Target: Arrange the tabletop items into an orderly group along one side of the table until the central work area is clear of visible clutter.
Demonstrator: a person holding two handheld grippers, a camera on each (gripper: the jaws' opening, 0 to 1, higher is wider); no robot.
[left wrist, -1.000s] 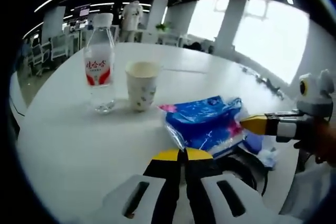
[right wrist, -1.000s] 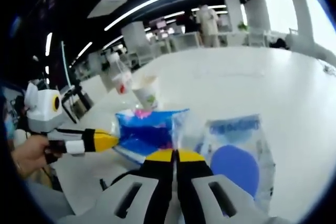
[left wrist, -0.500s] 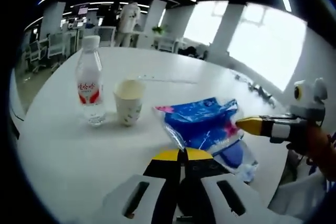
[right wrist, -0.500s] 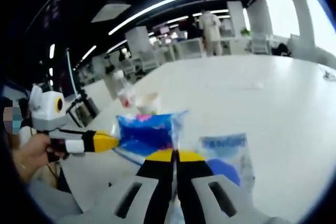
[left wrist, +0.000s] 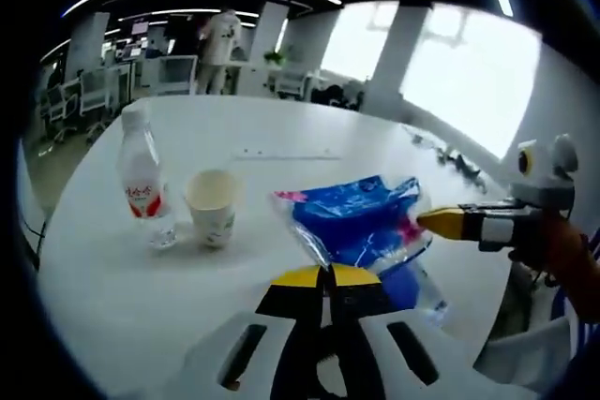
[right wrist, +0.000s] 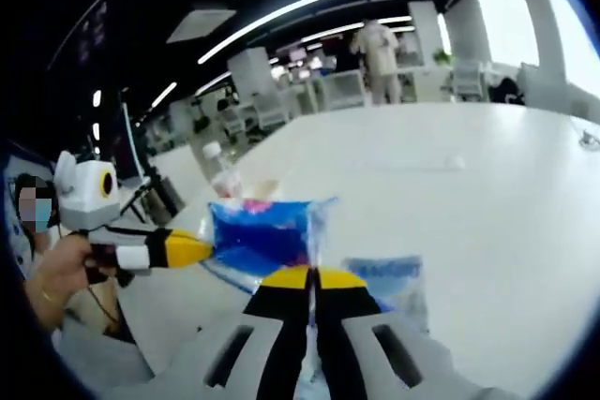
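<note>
White laminate is spreading out in both views as a broad desk (left wrist: pixel 281 138), with office chairs and a standing person (left wrist: pixel 220 35) far behind it. Held above that surface, a blue plastic pack (left wrist: pixel 361 222) of tissues is hanging between the two tools, lifted clear of the desk near the person's side. Just beneath it in the left gripper view, a clear pouch with a blue patch (left wrist: pixel 412 278) is showing at the pack's lower corner; in the right gripper view the same clear pouch is lying flat on the desk, just right of the jaws.

The left hand-held gripper (left wrist: pixel 329 274) is pinching one edge of the blue plastic pack with its yellow-tipped jaws pressed together. The right hand-held gripper (right wrist: pixel 312 277) is doing the same on the opposite edge, its jaws also closed with no gap between the tips. Each tool is reaching into the other's view from the side, gripped by a hand (right wrist: pixel 61 274).

Further along the desk to the left, a water bottle (left wrist: pixel 141 185) with a red label is standing upright. Just beside it, not touching, a paper cup (left wrist: pixel 212 208) is sitting upright, mouth up.
</note>
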